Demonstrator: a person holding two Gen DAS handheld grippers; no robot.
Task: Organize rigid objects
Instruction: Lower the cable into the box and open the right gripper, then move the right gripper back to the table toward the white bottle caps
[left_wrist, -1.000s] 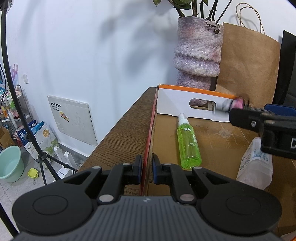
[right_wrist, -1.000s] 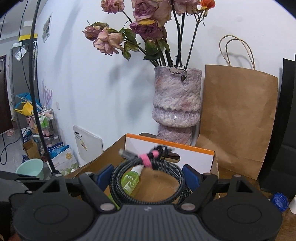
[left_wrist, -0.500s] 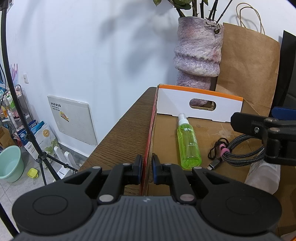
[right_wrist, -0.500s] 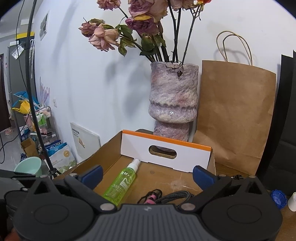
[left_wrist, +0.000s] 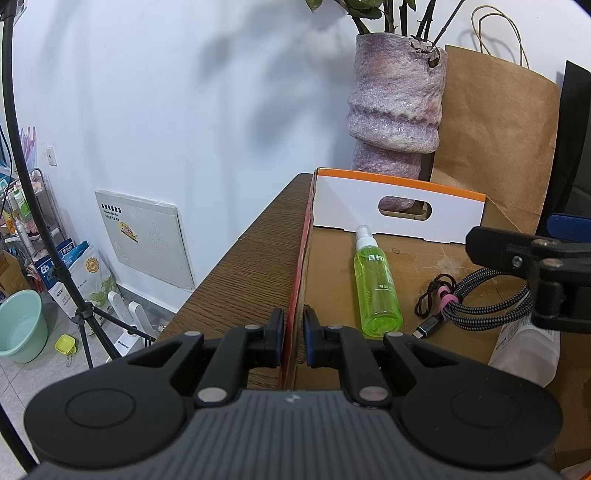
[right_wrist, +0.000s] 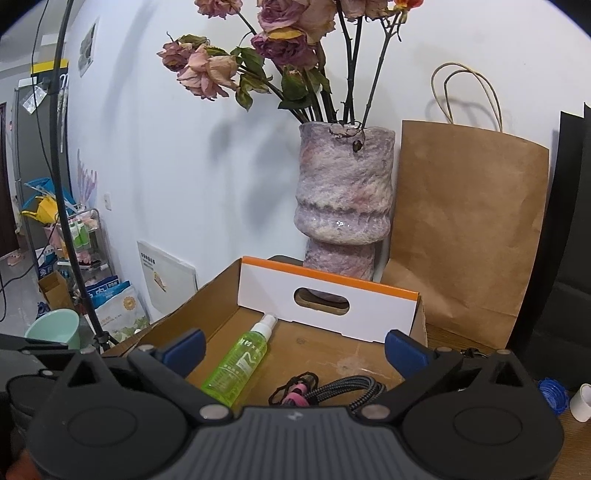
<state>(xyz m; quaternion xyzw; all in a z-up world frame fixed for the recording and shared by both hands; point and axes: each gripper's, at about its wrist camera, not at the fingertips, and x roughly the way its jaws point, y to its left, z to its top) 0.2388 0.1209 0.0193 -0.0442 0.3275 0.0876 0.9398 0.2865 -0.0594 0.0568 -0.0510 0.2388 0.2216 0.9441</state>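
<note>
An open cardboard box (left_wrist: 397, 195) with an orange rim stands on the wooden table (left_wrist: 243, 273). My left gripper (left_wrist: 293, 332) is shut on the box's left wall (left_wrist: 300, 280). Inside lie a green spray bottle (left_wrist: 375, 284), a coiled braided cable (left_wrist: 476, 302) with a pink tie, and a clear plastic bottle (left_wrist: 524, 350). My right gripper (right_wrist: 293, 349) is open and empty above the box; the cable (right_wrist: 332, 391) lies loose below it, beside the green bottle (right_wrist: 240, 360).
A purple vase (right_wrist: 343, 199) of dried roses and a brown paper bag (right_wrist: 469, 229) stand behind the box. A blue bottle cap (right_wrist: 552, 393) and a small white cup (right_wrist: 581, 402) lie at the right. A tripod (left_wrist: 74, 295) stands on the floor, left of the table.
My right gripper opened and let go of the coiled cable, which dropped onto the box floor. The left gripper has kept its hold on the box wall.
</note>
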